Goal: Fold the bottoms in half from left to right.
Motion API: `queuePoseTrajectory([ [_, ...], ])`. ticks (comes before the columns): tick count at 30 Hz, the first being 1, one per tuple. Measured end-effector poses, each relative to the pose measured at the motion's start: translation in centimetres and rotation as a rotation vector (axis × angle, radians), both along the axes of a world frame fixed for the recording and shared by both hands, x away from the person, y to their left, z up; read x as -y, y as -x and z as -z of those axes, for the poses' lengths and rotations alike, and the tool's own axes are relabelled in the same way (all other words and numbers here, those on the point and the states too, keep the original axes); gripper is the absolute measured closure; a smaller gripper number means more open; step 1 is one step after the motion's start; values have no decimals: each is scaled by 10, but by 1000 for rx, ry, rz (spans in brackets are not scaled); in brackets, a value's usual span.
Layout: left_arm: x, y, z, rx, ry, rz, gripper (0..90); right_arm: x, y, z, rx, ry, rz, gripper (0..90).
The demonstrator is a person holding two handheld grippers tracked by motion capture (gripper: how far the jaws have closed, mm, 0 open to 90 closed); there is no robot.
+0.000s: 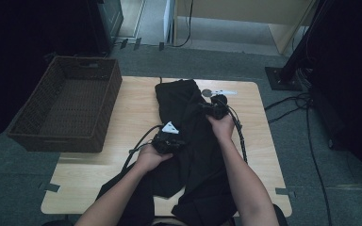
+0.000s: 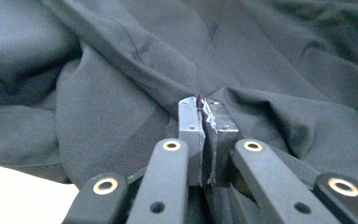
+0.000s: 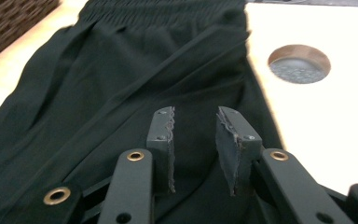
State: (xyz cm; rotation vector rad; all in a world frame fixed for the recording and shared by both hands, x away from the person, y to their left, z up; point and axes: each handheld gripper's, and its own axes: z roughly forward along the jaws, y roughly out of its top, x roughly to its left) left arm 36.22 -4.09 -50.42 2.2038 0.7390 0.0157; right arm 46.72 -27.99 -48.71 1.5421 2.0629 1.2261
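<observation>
Left tongs (image 2: 203, 116) pinch a fold of the black garment (image 1: 188, 136) lying along the wooden counter (image 1: 122, 113); right tongs (image 3: 196, 140) hover spread over its far part, near the counter's round hole (image 3: 299, 64). A wicker basket (image 1: 68, 101) sits left.

Black garment (image 1: 188, 136) is lying lengthwise down the middle of the wooden table (image 1: 122, 113), gathered elastic waistband at the far end, near end hanging over the table's near edge. Fabric is sitting rumpled, with long folds running along it.
</observation>
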Motion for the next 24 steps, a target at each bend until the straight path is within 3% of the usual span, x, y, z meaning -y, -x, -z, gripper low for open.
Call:
queuePoseTrajectory([
  [4,-5,-4,-7,6,29,3,756,-5,13,3,-4,24,-23,677],
  [8,-13,-10,-18,-14,35,39,540,-11,30,0,4,81,7,666],
  [11,-23,-13,-25,36,21,56,532,-17,43,-3,25,111,-13,662],
  [15,-36,-26,-28,39,38,39,599,-22,55,-3,34,104,-34,657],
  [19,-48,-37,-32,49,70,20,598,-25,67,-1,40,89,-43,642],
  [24,-59,-50,-33,73,56,-23,592,-31,80,3,44,99,-64,642],
])
